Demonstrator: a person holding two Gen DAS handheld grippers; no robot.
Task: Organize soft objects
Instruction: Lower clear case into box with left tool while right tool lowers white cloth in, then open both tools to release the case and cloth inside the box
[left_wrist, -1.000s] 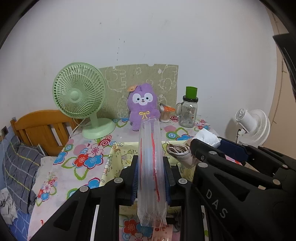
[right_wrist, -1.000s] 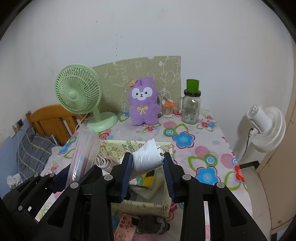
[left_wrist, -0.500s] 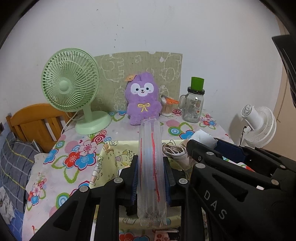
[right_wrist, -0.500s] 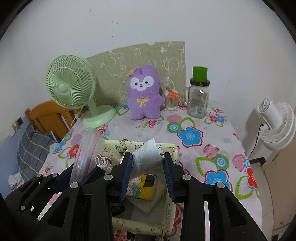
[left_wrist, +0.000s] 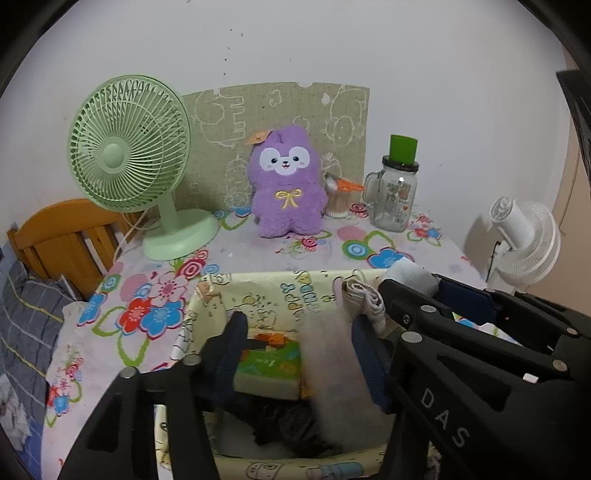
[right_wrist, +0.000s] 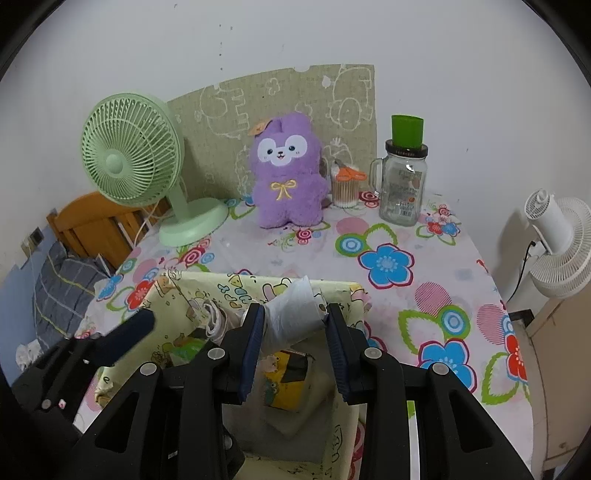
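While left tool (left_wrist: 295, 343) opens, blurred pack (left_wrist: 332, 369) between fingers, above basket (left_wrist: 258, 284)

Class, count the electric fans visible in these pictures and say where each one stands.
2. The green fan stands on the table's back left; the white fan stands beyond the table's right edge. Others may be hidden.

**Blurred, covered and cropped**

In the left wrist view a pale smear (left_wrist: 332, 354) streaks down into the fabric bin (left_wrist: 258, 284); its shape is unreadable. Dark cloth (left_wrist: 288, 424) below is half covered. The bin's near wall runs off the bottom edge.
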